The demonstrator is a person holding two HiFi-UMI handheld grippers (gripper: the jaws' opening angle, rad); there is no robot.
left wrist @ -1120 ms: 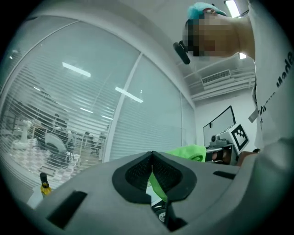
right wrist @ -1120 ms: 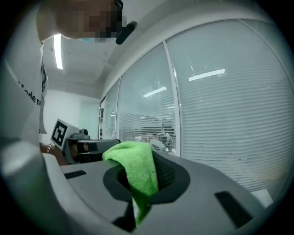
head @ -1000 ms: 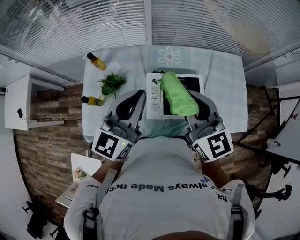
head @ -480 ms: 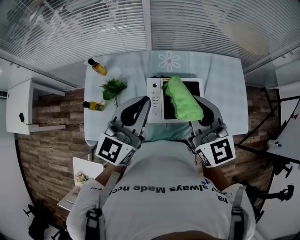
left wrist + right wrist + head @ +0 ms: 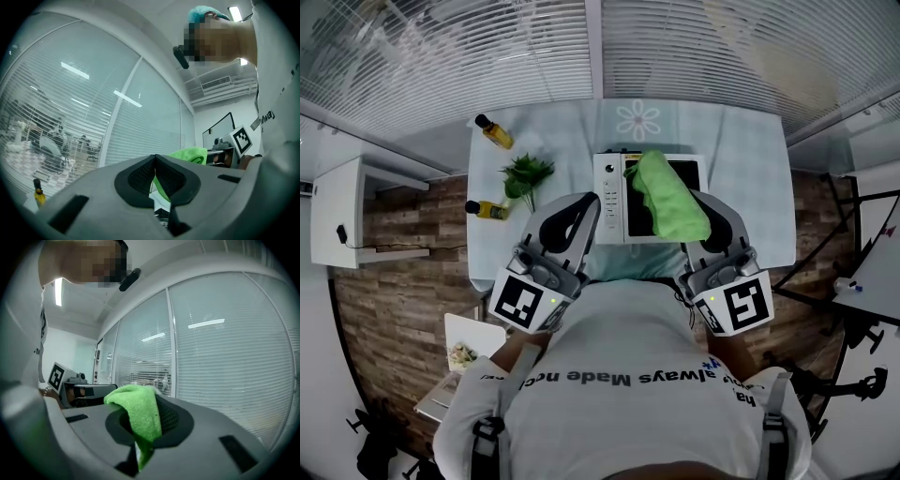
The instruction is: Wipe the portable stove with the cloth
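Observation:
The white portable stove [image 5: 612, 199] sits on the pale blue table [image 5: 741, 169], with its control strip on the left side. A green cloth [image 5: 667, 199] lies over the stove's dark top in the head view. My right gripper [image 5: 696, 208] is shut on the green cloth [image 5: 143, 416], which drapes over its jaws. The right gripper [image 5: 146, 446] points upward toward the window. My left gripper [image 5: 579, 208] is shut with nothing in it, just left of the stove. In the left gripper view the left gripper [image 5: 155, 161] has its pads pressed together, and the cloth [image 5: 190, 154] shows behind them.
Two yellow oil bottles [image 5: 494, 132] [image 5: 486, 207] and a small green plant [image 5: 526, 175] stand on the table's left part. A flower print [image 5: 638, 122] lies behind the stove. Window blinds [image 5: 487, 56] run along the far side. A white shelf [image 5: 339, 220] stands left of the table.
The cloth and right gripper have shifted slightly right over the stove. The left gripper has barely moved. Both stay shut.

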